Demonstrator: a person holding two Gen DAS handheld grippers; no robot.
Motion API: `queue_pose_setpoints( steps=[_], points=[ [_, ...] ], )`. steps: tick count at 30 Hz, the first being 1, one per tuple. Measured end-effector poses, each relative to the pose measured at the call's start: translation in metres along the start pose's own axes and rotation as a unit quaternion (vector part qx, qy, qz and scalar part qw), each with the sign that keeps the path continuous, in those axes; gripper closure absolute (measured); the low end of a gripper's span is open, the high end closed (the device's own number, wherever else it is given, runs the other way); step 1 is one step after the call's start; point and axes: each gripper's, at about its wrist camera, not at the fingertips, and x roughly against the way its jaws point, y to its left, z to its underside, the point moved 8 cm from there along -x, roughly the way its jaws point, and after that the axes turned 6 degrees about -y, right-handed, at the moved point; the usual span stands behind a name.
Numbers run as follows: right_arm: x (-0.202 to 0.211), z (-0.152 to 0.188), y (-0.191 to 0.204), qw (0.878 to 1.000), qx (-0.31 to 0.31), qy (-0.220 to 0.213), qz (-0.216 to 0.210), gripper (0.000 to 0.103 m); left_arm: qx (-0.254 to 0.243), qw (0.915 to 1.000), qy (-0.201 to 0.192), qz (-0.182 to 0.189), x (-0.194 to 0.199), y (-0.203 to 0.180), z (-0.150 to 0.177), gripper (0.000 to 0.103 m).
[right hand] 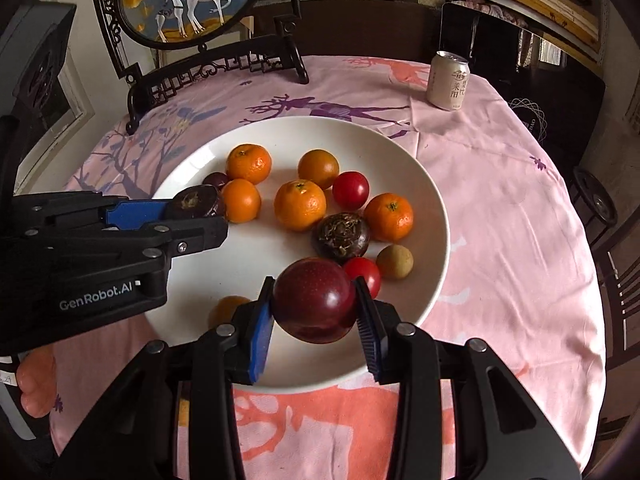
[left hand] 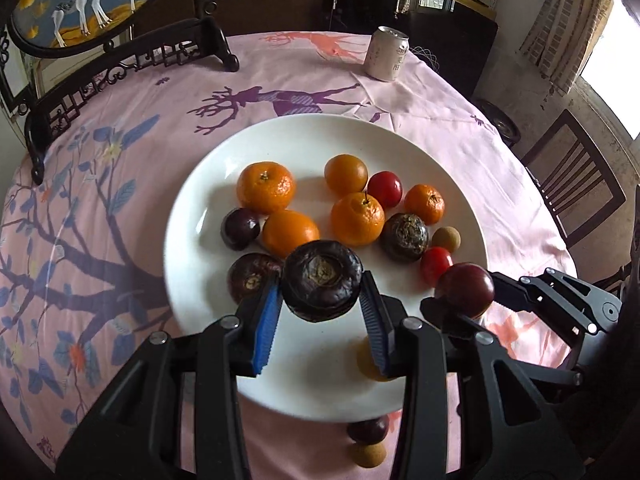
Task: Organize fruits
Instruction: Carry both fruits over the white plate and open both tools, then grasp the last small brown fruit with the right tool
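The left tool (left hand: 322, 286) is clamped on a dark water chestnut (left hand: 321, 285), its blue pads (left hand: 266, 320) pressing the chestnut's two sides, and it holds it above the near part of the white plate (left hand: 208, 184). The right tool (right hand: 315, 304) is clamped on a red plum (right hand: 314, 305) in the same way, over the plate's near right edge. In the left wrist view the right tool comes in from the right, just beside the left one, with the plum at its tip.

On the plate beyond the left tool lie five tangerines (left hand: 266, 187) and three more dark chestnuts (left hand: 405, 237), one of them just left of the held chestnut. A small red fruit (left hand: 385, 189) sits among the far tangerines, another (left hand: 436, 265) lies just beyond the plum, and a tan longan (left hand: 446, 238) lies beside it, near the plate's right rim. Under the left tool, partly hidden by a finger, a yellowish fruit (left hand: 366, 360) rests on the plate.

Off the plate, on the pink cloth (left hand: 440, 128) of the tabletop and nearest the left tool's body, lie a dark plum (left hand: 368, 429) and a second longan (left hand: 367, 454), touching each other. A can (left hand: 387, 53) stands upright far beyond both tools, toward the right, and a framed deer picture (right hand: 188, 0) on a dark stand rises at the far left.
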Motion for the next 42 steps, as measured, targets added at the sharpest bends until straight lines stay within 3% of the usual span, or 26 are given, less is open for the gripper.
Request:
queue_pose_setpoints(
  steps=[3, 5, 6, 11, 12, 19, 27, 32, 35, 37, 40, 42],
  points=[
    [-0.010, 0.000, -0.003, 1.000, -0.002, 0.009, -0.007, 0.063, 0.003, 1.0000, 0.003, 0.005, -0.009, -0.001, -0.002, 0.063],
    [-0.011, -0.001, -0.003, 1.000, 0.006, 0.004, 0.001, 0.061, 0.005, 1.0000, -0.003, 0.002, -0.009, 0.001, -0.004, 0.055],
    [-0.010, -0.002, -0.002, 1.000, 0.005, 0.003, 0.000, 0.054, 0.006, 1.0000, -0.008, -0.001, -0.007, 0.002, -0.005, 0.045],
    [0.016, -0.003, -0.005, 1.000, -0.004, -0.018, 0.003, 0.046, 0.015, 0.9991, -0.039, -0.006, 0.024, 0.010, -0.007, 0.041],
    [0.025, -0.002, -0.004, 1.000, -0.003, -0.023, 0.003, 0.042, 0.018, 0.9987, -0.047, -0.006, 0.034, 0.012, -0.004, 0.038],
    [0.082, 0.040, 0.014, 0.999, -0.005, -0.046, -0.016, 0.041, 0.019, 0.9934, -0.109, -0.030, 0.098, 0.023, 0.052, 0.018],
    [0.086, 0.073, 0.045, 0.999, -0.009, -0.017, -0.040, 0.041, 0.051, 0.9933, -0.094, -0.043, 0.116, 0.052, 0.118, 0.017],
    [0.061, 0.090, 0.086, 0.997, 0.018, 0.013, -0.073, 0.041, 0.077, 0.9917, -0.087, -0.054, 0.122, 0.075, 0.141, 0.017],
    [0.044, 0.093, 0.099, 0.997, 0.031, 0.013, -0.066, 0.042, 0.086, 0.9911, -0.085, -0.056, 0.124, 0.083, 0.148, 0.017],
    [0.035, 0.091, 0.100, 0.998, 0.028, 0.012, -0.057, 0.056, 0.089, 0.9906, -0.087, -0.056, 0.128, 0.085, 0.151, 0.017],
    [0.020, 0.088, 0.096, 0.999, 0.024, 0.017, -0.044, 0.067, 0.090, 0.9905, -0.089, -0.054, 0.130, 0.084, 0.151, 0.017],
    [0.015, 0.088, 0.094, 0.999, 0.026, 0.017, -0.036, 0.079, 0.086, 0.9913, -0.088, -0.048, 0.129, 0.080, 0.150, 0.016]
  ],
)
